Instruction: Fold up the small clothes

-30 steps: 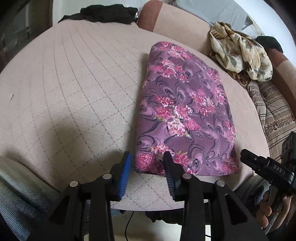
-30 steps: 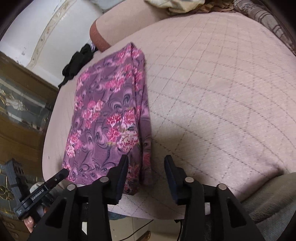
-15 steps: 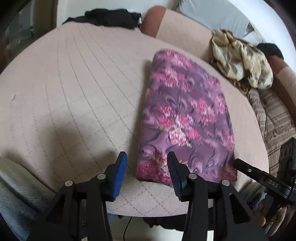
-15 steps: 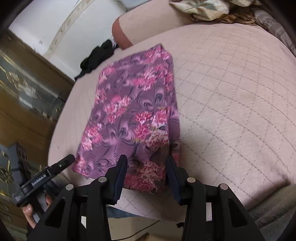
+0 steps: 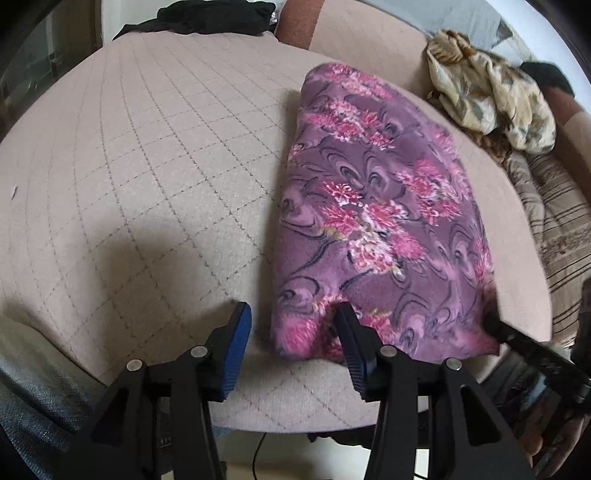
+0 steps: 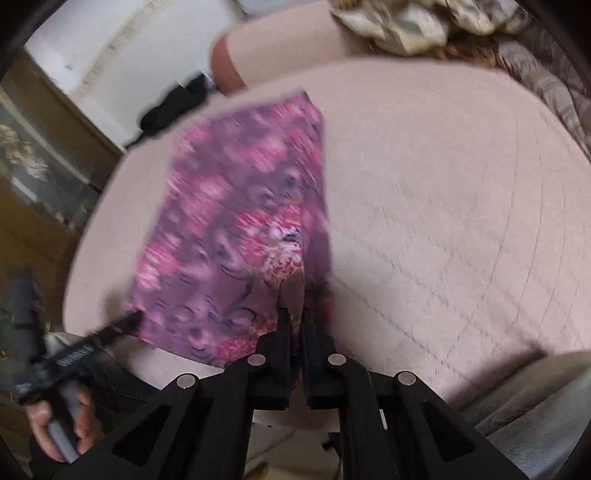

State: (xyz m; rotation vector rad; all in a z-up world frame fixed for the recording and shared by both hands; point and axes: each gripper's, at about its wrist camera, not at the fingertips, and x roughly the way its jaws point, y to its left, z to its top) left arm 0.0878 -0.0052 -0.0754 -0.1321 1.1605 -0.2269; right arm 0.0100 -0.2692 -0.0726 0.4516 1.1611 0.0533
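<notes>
While clamped on the cloth's near right corner, right gripper with a fold pinched between its fingers. Left gripper spread wide astride the near left corner, gripping nothing. Cloth folded, lengthwise on the quilted cushion. Black garment far left; beige heap far right.

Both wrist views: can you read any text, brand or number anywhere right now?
Nothing can be read.
Left tongs: pale lettering on the black body in the right wrist view, blurred beyond reading.
Right tongs: faint marks in the left wrist view, too blurred.
Purple floral garment: print only, no label showing.
</notes>
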